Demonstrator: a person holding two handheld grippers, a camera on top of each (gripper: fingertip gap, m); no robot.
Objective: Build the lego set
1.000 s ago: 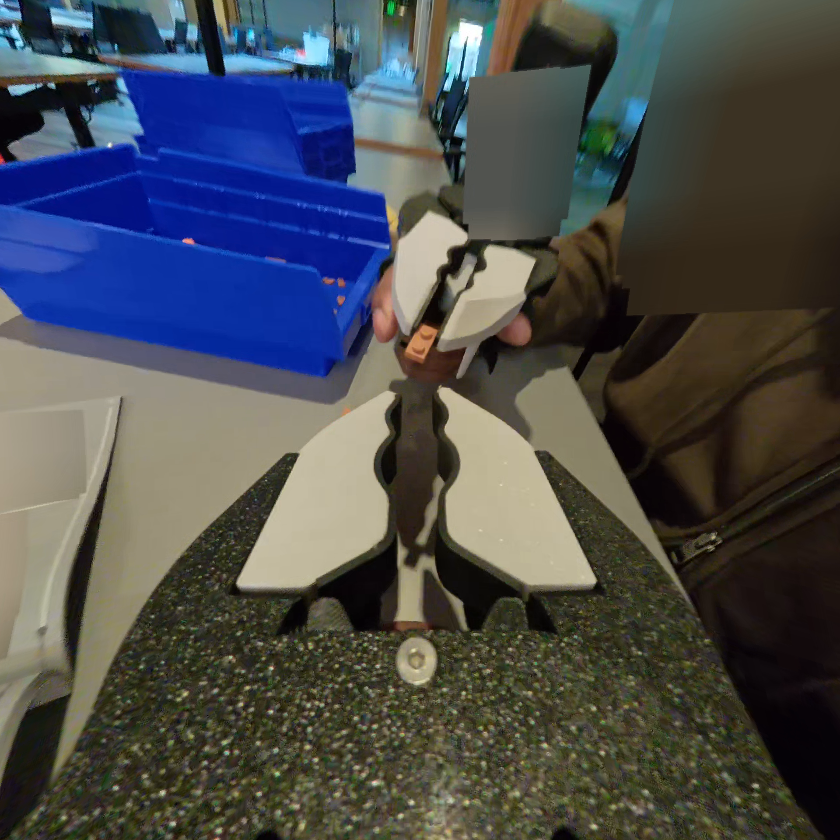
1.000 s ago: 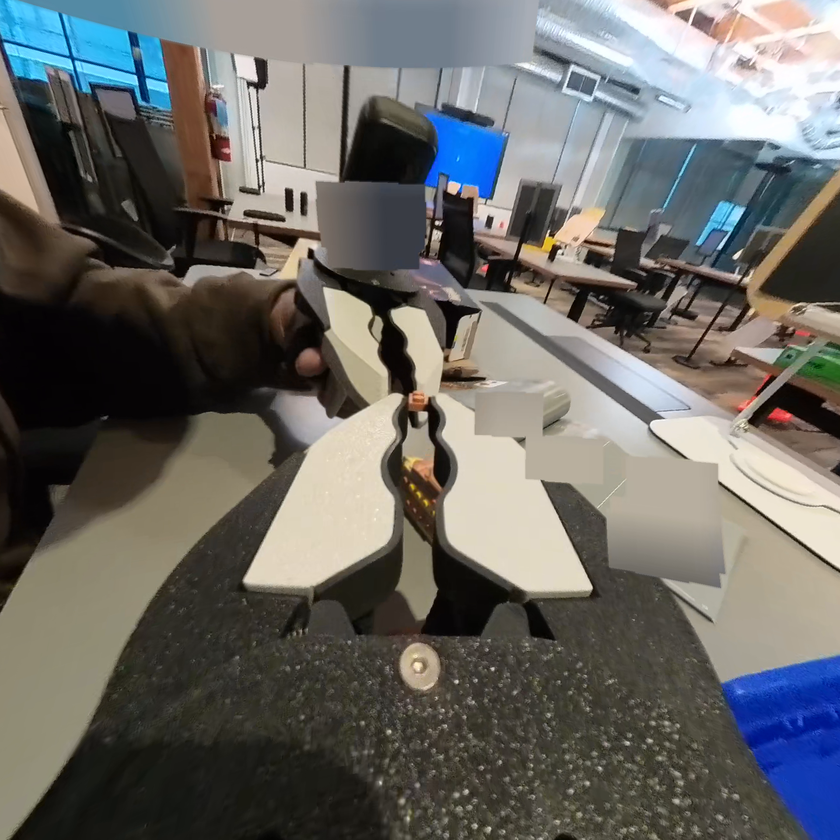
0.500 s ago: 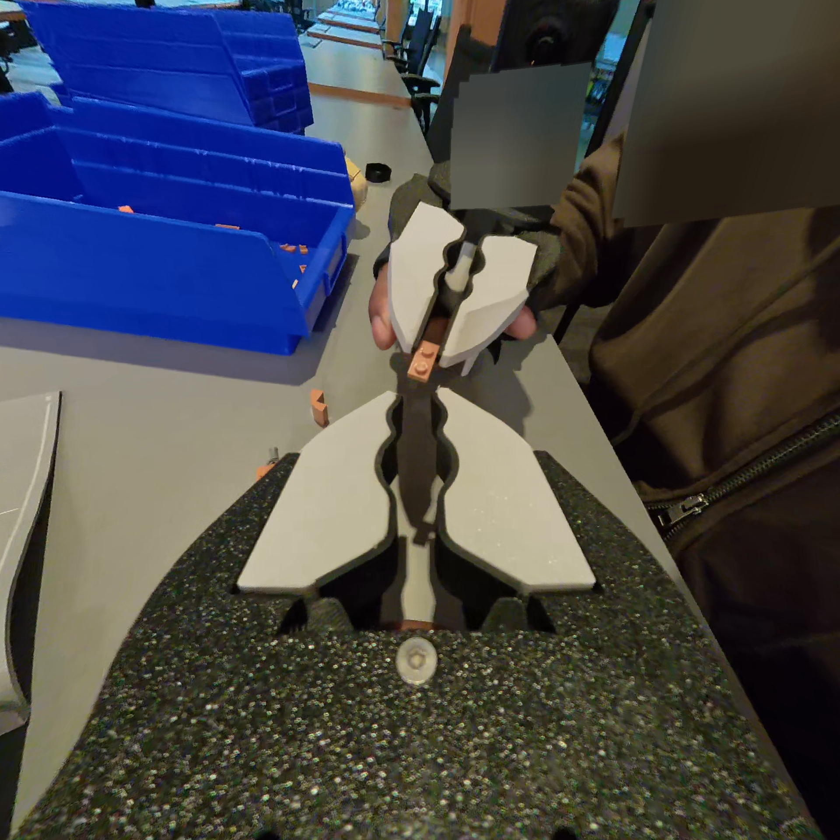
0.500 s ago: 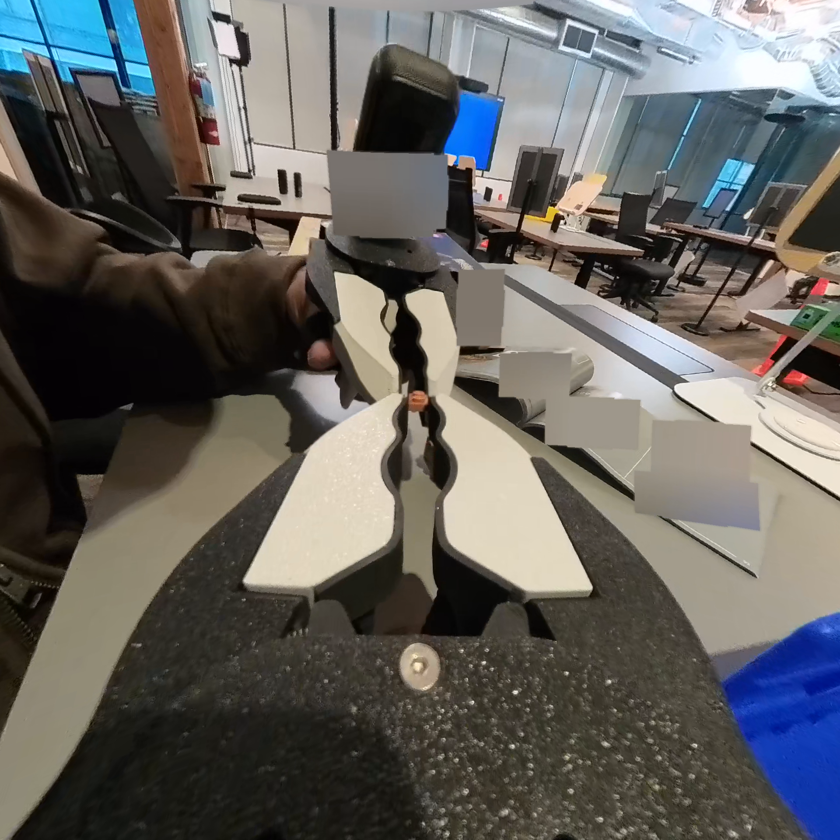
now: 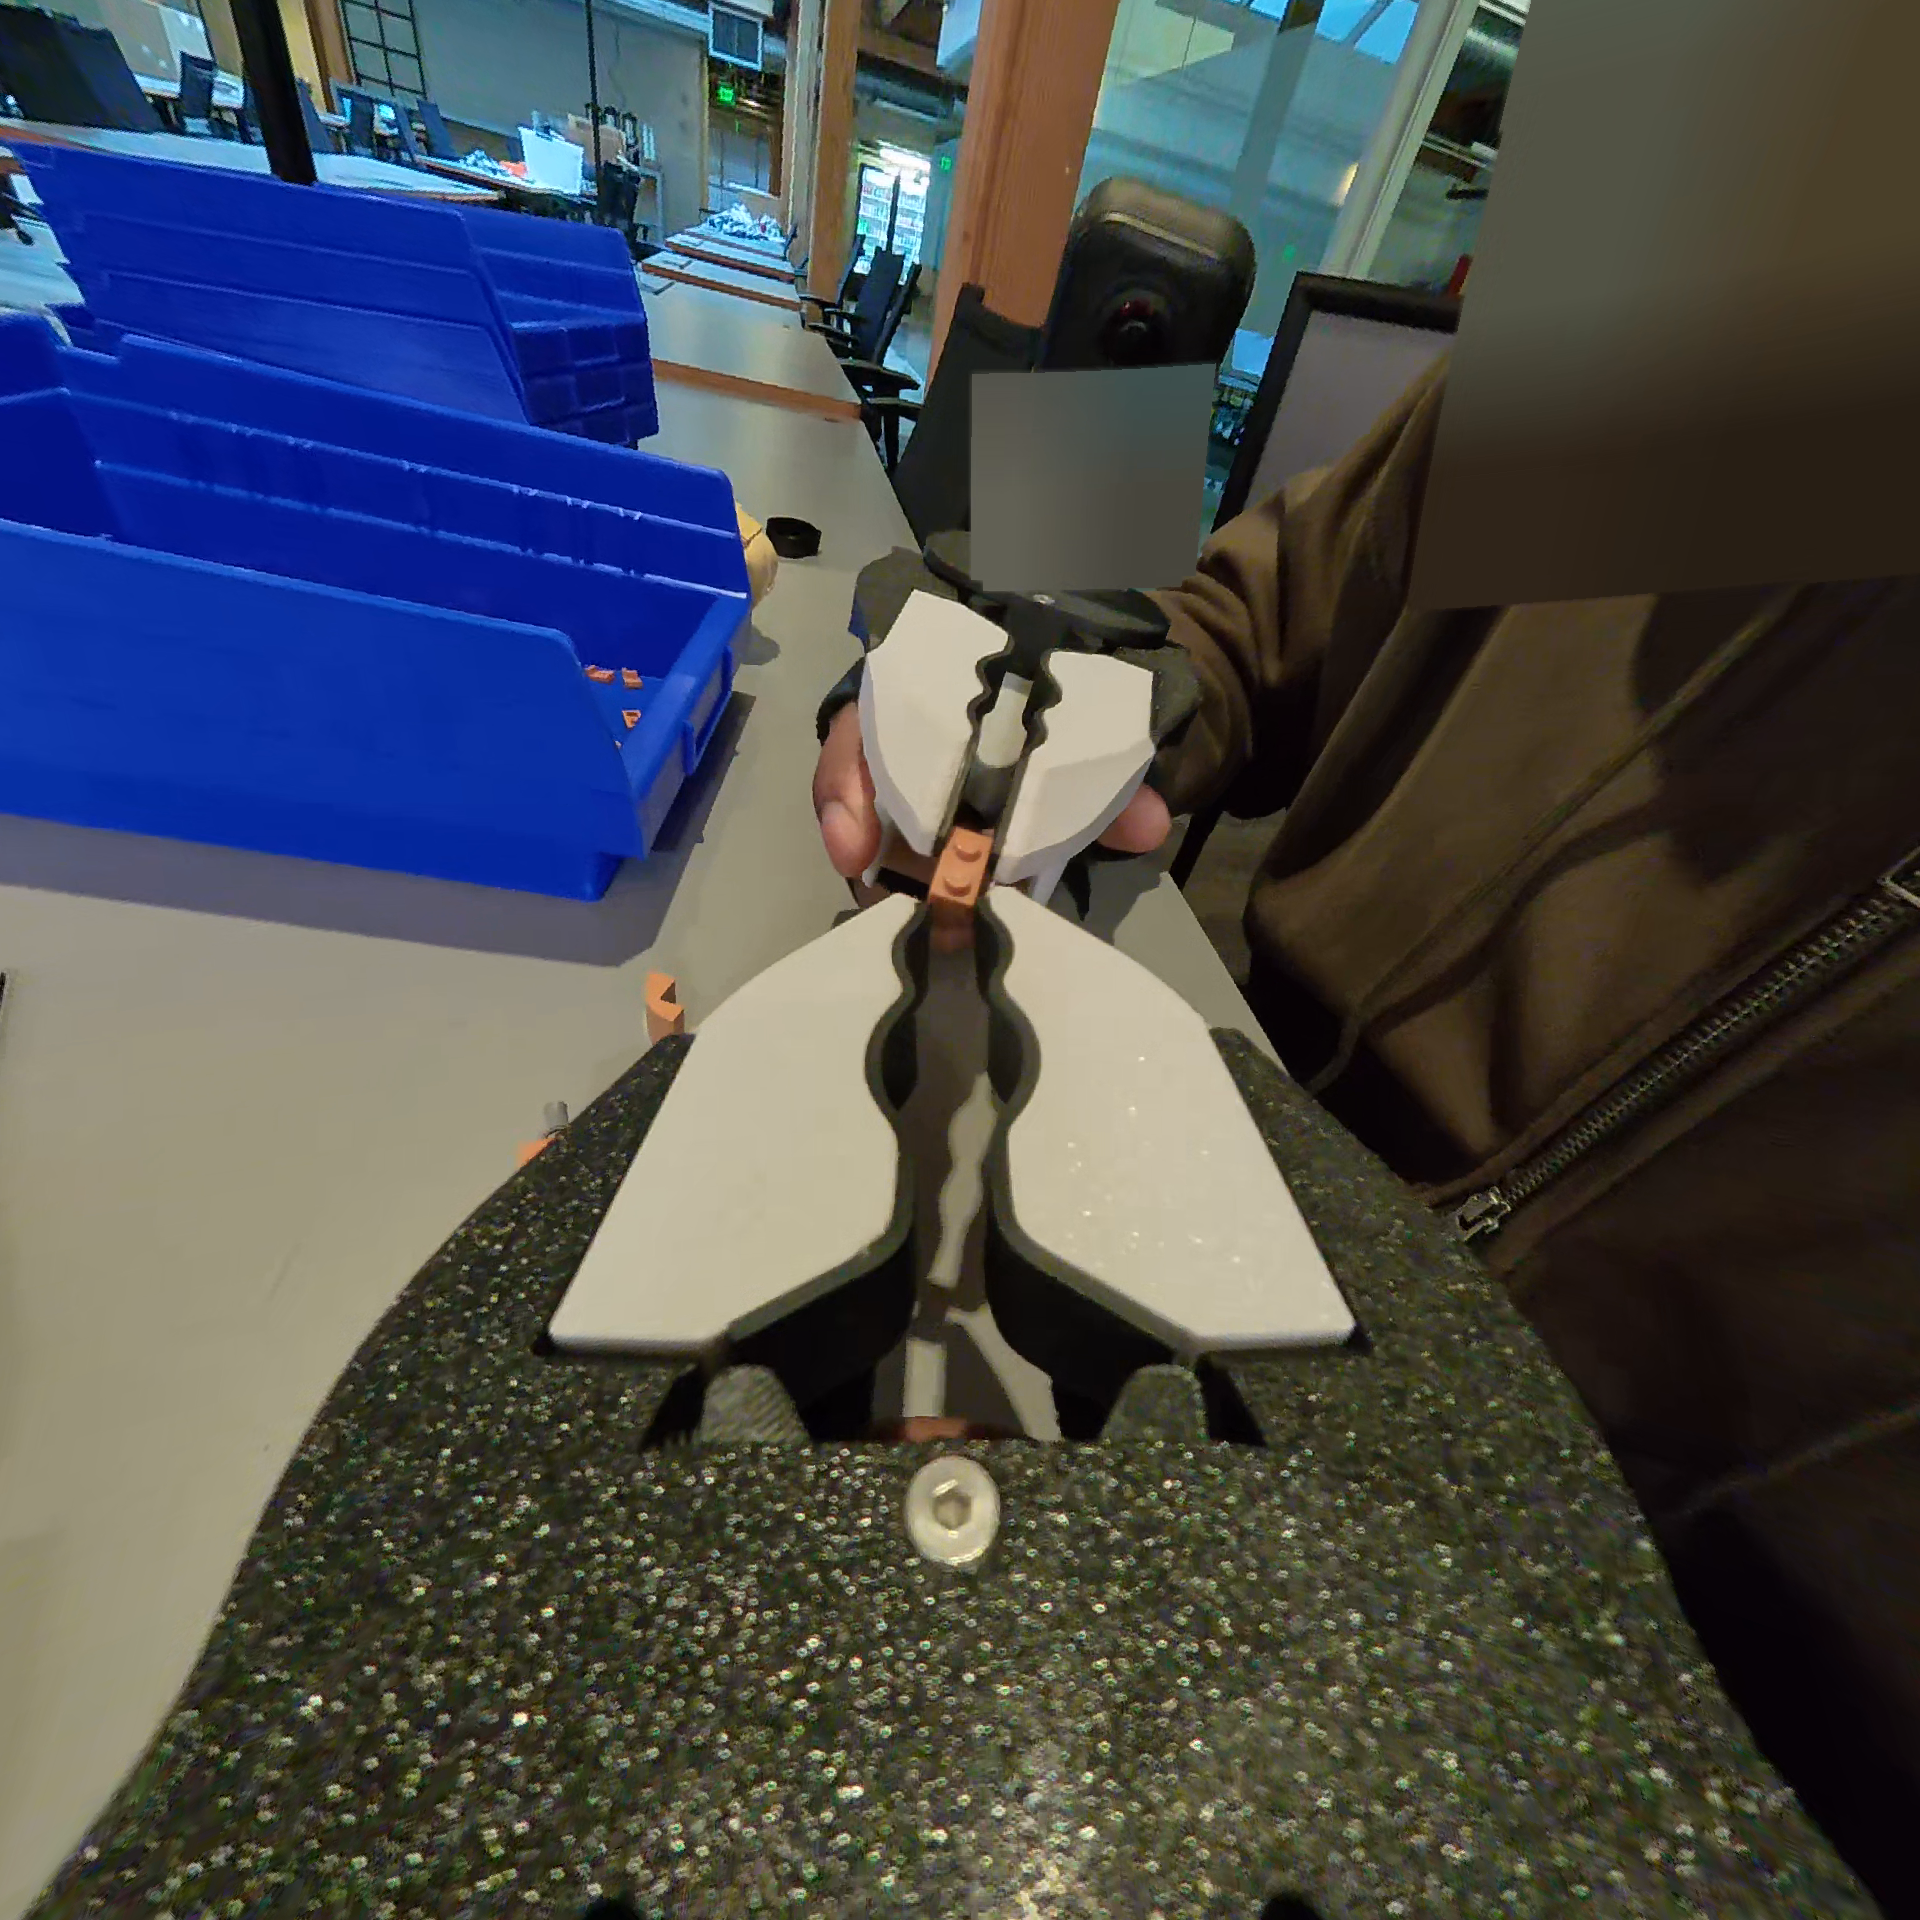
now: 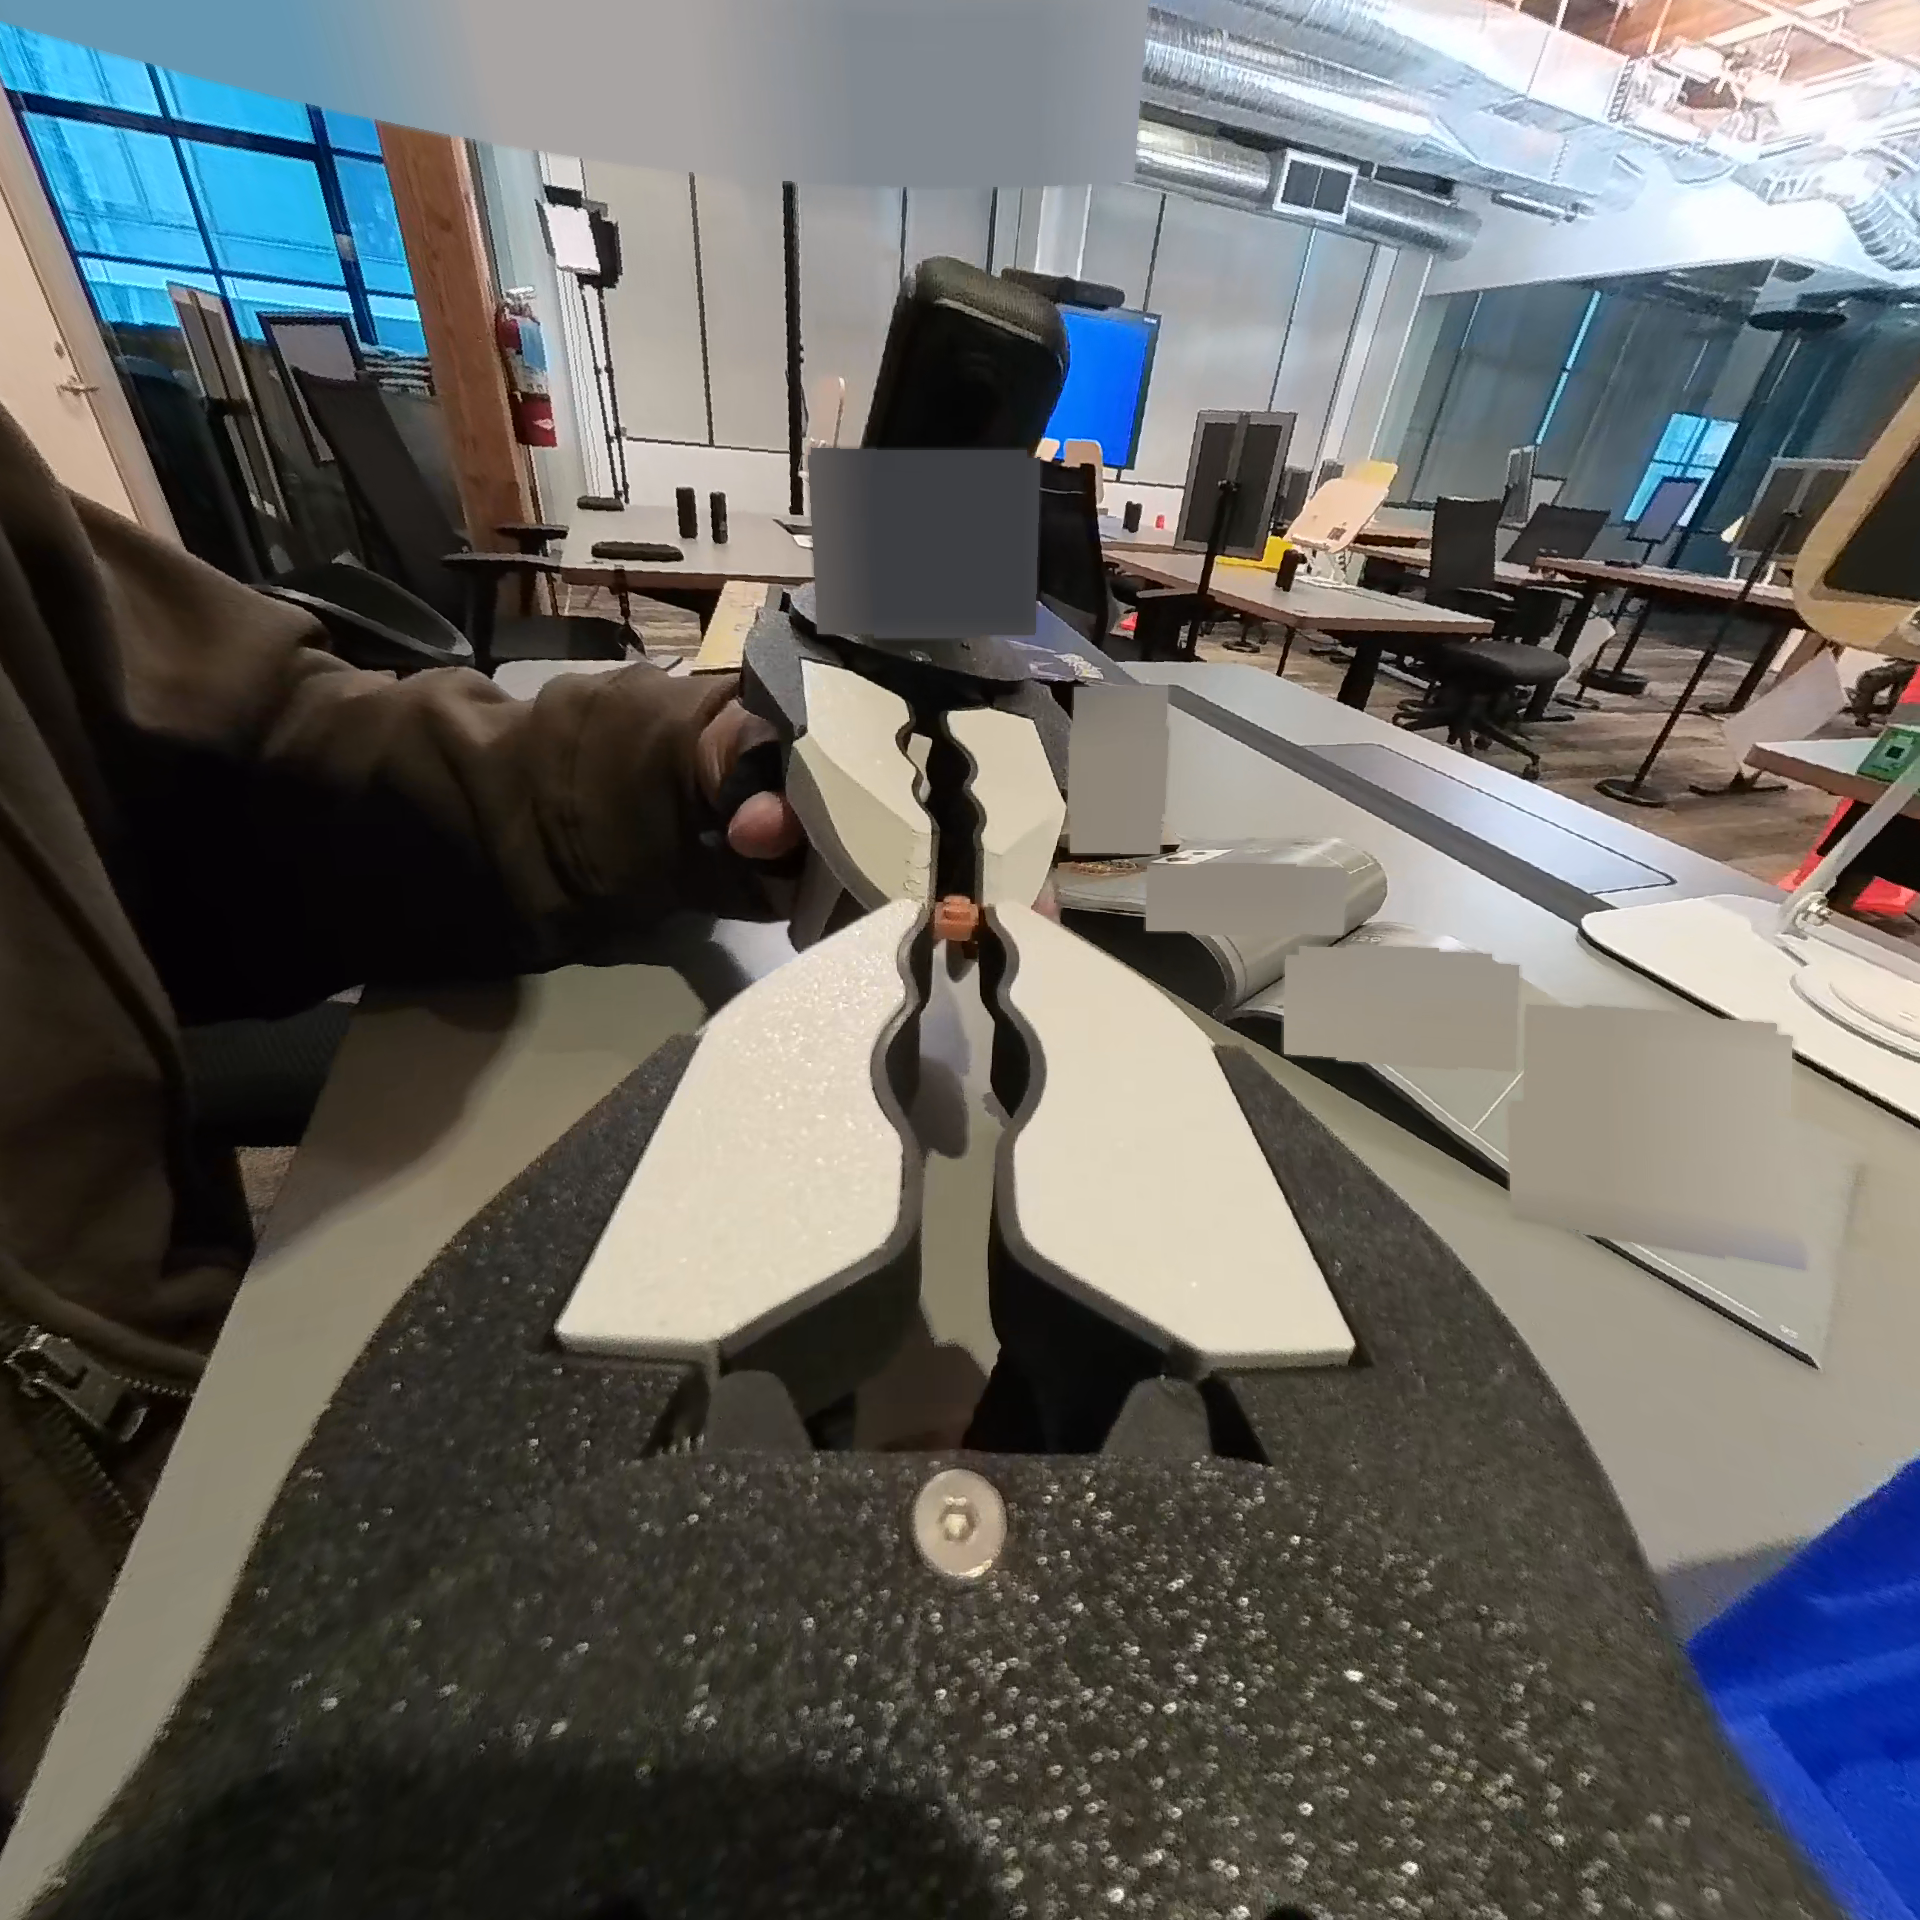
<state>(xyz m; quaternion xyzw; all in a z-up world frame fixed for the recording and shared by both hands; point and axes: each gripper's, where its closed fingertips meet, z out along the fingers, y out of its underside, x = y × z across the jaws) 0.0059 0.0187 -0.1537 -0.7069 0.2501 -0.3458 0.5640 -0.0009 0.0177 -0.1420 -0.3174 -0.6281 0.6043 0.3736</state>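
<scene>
We hold the two hand-held grippers tip to tip above the worktop's (image 5: pixel 312 1091) near edge, with almost no gap between them: the left hand-held gripper (image 5: pixel 951 920) meets the right hand-held gripper (image 5: pixel 971 847) at a small orange brick (image 5: pixel 958 868). Toward the far left corner, a blue bin (image 5: pixel 343 707) walls off that side. Bare worktop lies open between the bin and us, apart from a loose orange piece (image 5: pixel 662 1003). In the right wrist view, an open booklet (image 6: pixel 1262 940) and a white lamp base (image 6: pixel 1756 966) crowd the far side.
</scene>
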